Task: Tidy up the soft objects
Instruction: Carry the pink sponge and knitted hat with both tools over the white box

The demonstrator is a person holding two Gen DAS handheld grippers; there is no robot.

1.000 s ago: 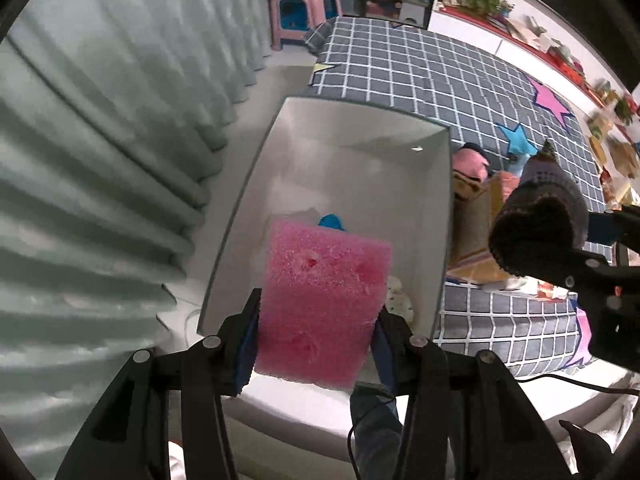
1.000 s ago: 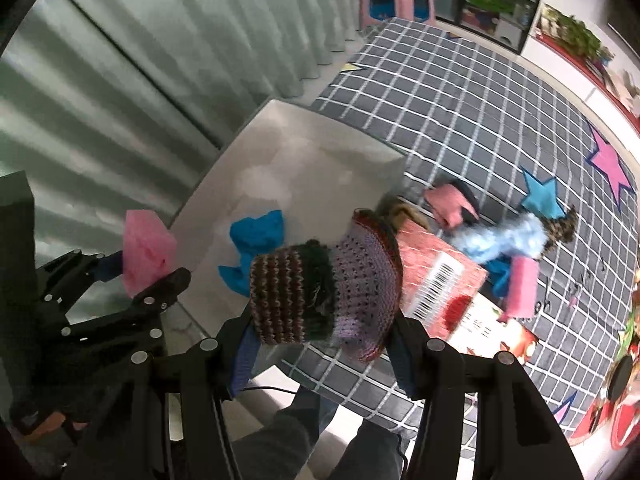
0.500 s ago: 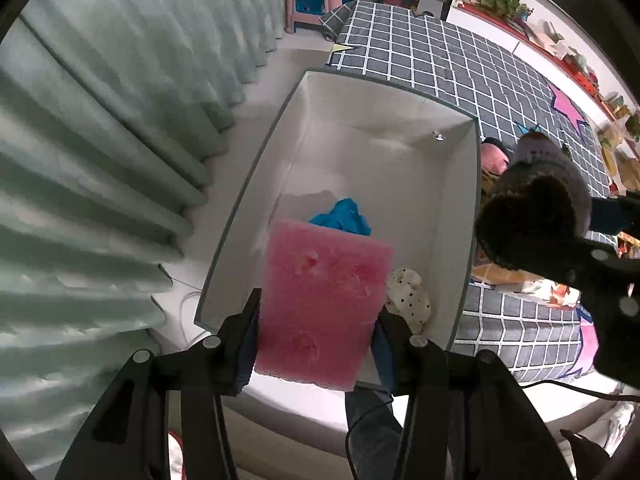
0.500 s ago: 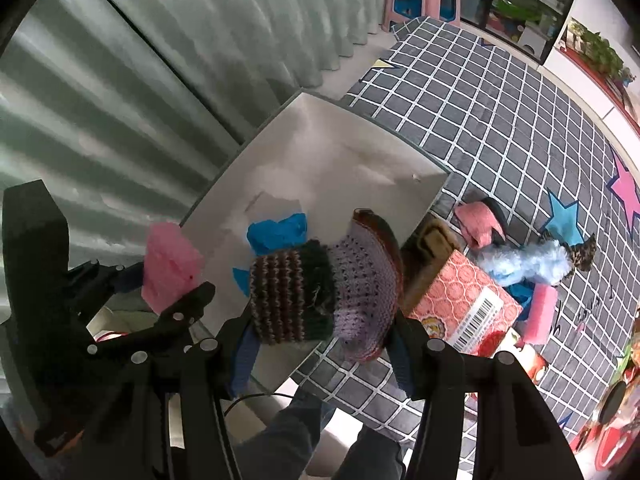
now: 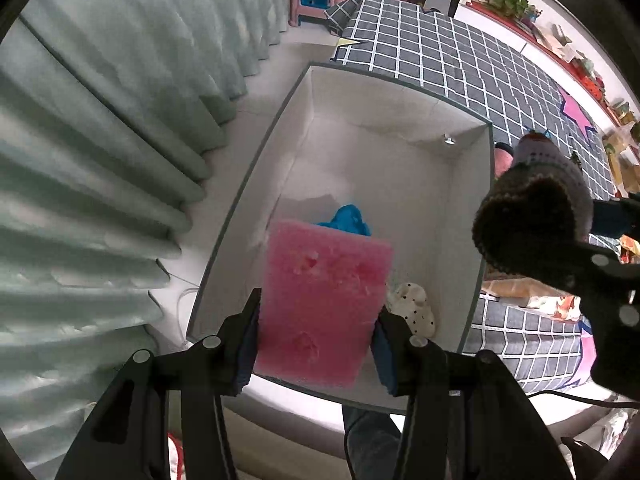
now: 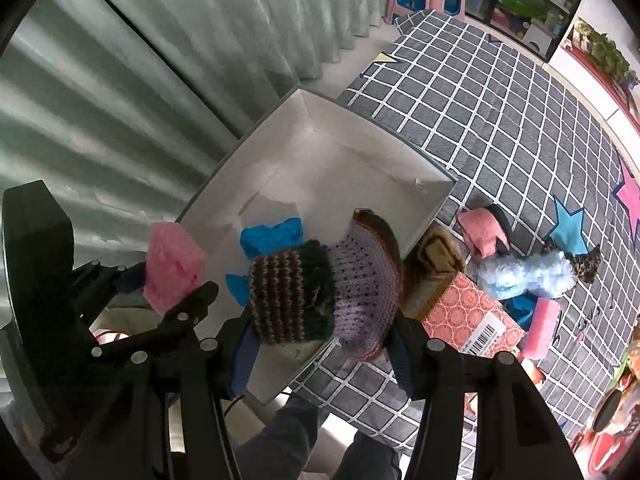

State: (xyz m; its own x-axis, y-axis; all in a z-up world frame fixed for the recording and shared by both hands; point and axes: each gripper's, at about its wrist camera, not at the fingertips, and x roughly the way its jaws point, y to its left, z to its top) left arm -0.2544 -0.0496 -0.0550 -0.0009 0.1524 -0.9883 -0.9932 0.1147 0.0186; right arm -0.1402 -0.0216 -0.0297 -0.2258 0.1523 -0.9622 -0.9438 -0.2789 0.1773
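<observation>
A pink sponge sits at the lower centre of the left wrist view, clamped between the pads of the left gripper above the near end of a white box. Inside the box lie a blue cloth and a white spotted toy. At the lower centre of the right wrist view, the right gripper grips a knitted hat over the box's right edge. Right of the box, on a checked rug, lie a patterned carton, a fluffy blue toy and another pink sponge.
</observation>
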